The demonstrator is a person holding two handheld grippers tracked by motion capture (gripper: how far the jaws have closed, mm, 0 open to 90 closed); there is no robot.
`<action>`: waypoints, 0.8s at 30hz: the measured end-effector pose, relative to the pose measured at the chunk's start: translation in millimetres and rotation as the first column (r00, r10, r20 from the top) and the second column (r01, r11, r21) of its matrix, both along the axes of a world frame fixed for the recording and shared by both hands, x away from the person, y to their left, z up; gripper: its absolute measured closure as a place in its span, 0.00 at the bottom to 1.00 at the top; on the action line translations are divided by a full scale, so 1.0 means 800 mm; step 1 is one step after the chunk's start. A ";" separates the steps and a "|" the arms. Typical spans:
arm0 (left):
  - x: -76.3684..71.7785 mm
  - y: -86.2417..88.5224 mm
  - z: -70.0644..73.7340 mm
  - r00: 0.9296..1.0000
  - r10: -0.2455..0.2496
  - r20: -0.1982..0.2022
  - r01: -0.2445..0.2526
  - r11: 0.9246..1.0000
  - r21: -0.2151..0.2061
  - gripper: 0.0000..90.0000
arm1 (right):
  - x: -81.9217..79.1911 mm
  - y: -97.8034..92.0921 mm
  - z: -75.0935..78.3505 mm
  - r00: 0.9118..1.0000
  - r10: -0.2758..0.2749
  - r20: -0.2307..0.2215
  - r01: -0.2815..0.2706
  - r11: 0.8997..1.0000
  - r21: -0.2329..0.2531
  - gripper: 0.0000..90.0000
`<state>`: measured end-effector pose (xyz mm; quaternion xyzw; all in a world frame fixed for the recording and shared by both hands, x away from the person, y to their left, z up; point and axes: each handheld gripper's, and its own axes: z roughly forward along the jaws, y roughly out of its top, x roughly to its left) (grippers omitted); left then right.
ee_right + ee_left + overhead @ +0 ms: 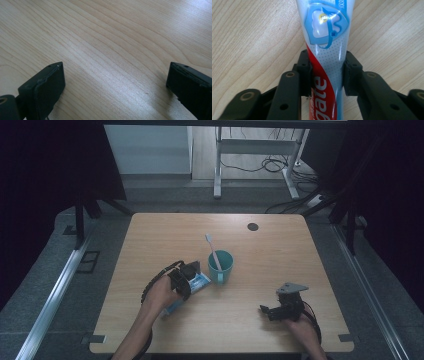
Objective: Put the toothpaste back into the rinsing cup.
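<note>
Left gripper view: fingers (350, 75) are pressing in on both sides of the toothpaste tube (325, 57), clamping it across its width near the middle. Grip is sitting on the flat, squeezable body, probably because that part gives the pads something to bite on. Tube is running straight out between the fingers over the worktop (249, 37); cannot tell whether it is lifted or lying on the wood.

Tube is looking white and pale blue with a red swoosh, white lettering on the red, and a tooth picture inside a blue shield further out. Surface is glossy, catching light.

High view: left gripper (186, 279) is holding the tube (197, 284) just beside the teal cup (220, 266) near the worktop's middle, one end pointing toward the cup. A toothbrush (212, 249) is standing tilted in the cup, head up. Likely the tube is heading for the cup too.

Right gripper (274, 311) is idling well apart at the near right of the worktop (280, 250). Right gripper view: its fingers (47, 87) are standing wide apart, holding nothing, bare wood between them.
</note>
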<state>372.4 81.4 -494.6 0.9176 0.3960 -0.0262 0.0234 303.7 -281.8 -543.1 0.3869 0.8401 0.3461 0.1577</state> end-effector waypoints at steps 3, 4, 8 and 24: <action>0.000 0.003 0.002 1.000 -0.010 0.002 0.010 1.000 -0.012 0.78 | 0.000 0.000 0.000 1.000 0.000 0.000 0.000 1.000 0.000 0.02; -0.001 0.005 0.003 1.000 -0.006 0.005 0.006 1.000 -0.021 0.78 | 0.000 0.000 0.000 1.000 0.000 0.000 0.000 1.000 0.000 0.02; -0.002 0.010 0.004 1.000 -0.006 0.006 0.007 0.999 -0.047 0.80 | 0.000 0.000 0.000 1.000 0.000 0.000 0.000 1.000 0.000 0.02; -0.013 0.037 0.012 0.997 0.011 0.079 0.001 0.989 -0.149 0.81 | 0.000 0.000 0.000 1.000 0.000 0.000 0.000 1.000 0.000 0.02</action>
